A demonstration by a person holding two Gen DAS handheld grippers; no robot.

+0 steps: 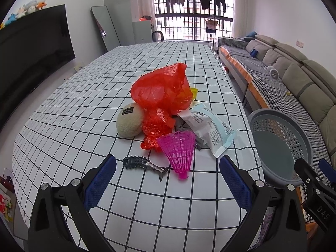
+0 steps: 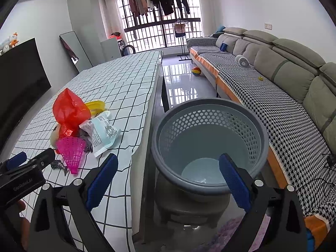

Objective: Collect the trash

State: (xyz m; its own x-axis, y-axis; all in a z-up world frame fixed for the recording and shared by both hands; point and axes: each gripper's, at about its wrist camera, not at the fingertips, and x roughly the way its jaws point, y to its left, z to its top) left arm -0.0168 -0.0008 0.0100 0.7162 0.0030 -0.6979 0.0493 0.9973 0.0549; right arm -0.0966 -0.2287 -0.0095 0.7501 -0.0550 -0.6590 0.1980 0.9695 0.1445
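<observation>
**Two open grippers, one heap of trash on the checked table**

Several scraps lie heaped near the middle of the table [image 1: 84, 96], which wears a white cloth with black grid lines; a crumpled red plastic bag [image 1: 161, 88] stands tallest, with a smaller red wad at its foot; a white and pale blue wrapper [image 1: 210, 129] printed with small text leans against its right side; a pink shuttlecock [image 1: 180, 151] lies in front, cork end toward the camera; a dark knobbly fish-shaped toy [image 1: 145, 164] rests just beside it on the cloth; a beige ball [image 1: 130, 119] touches the bag's left side; something yellow [image 2: 95, 106] peeks out behind the bag.

The left gripper [image 1: 168, 178] hovers over the cloth just short of the toy and shuttlecock, fingers spread wide, nothing between them; the right gripper [image 2: 168, 177] is likewise spread and bare, above a grey perforated basket [image 2: 210, 113] that stands beyond the table's right edge; a grey sofa [image 2: 273, 58] with a houndstooth cover runs along the far side.
</observation>
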